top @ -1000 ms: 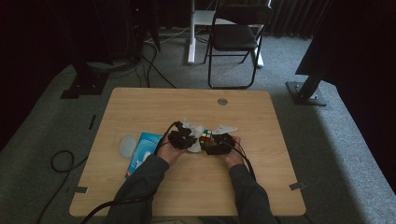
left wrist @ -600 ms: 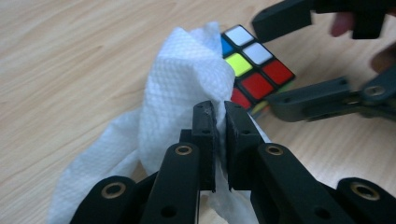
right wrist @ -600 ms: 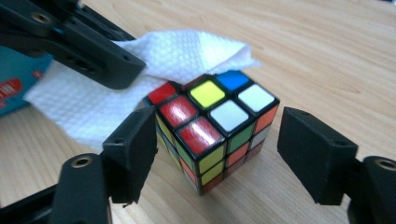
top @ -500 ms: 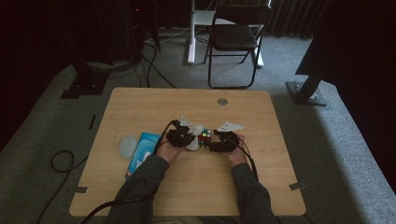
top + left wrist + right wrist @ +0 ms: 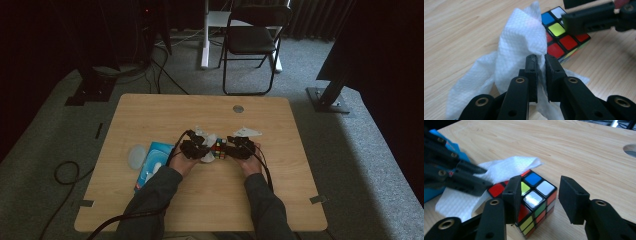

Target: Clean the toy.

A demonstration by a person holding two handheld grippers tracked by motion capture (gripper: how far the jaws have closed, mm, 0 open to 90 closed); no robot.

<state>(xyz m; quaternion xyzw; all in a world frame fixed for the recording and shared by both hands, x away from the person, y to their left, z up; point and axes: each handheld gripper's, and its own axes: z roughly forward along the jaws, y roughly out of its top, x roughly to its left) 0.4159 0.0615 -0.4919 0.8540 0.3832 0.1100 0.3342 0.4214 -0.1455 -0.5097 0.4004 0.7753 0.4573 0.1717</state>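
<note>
A colour-tiled puzzle cube (image 5: 534, 180) lies at the middle of the wooden table (image 5: 165, 110), between both hands (image 5: 218, 149). My right gripper (image 5: 540, 192) is open and straddles the cube's near corner: one jaw is against its left side, the other stands clear to the right. A crumpled white tissue (image 5: 519, 42) rests against the cube's (image 5: 564, 42) side. My left gripper (image 5: 541, 58) is shut on a fold of that tissue (image 5: 499, 167). In the high view the left gripper (image 5: 200, 150) and right gripper (image 5: 235, 148) face each other across the cube.
A blue wipes pack (image 5: 152, 162) and a pale round lid (image 5: 136, 156) lie left of the hands. Another white tissue (image 5: 246, 132) lies just beyond the right gripper. A round cable hole (image 5: 238, 108) sits near the far edge. A folding chair (image 5: 250, 40) stands beyond the table.
The right gripper has shifted slightly right and away from the person. The left hand has stayed almost where it was.
</note>
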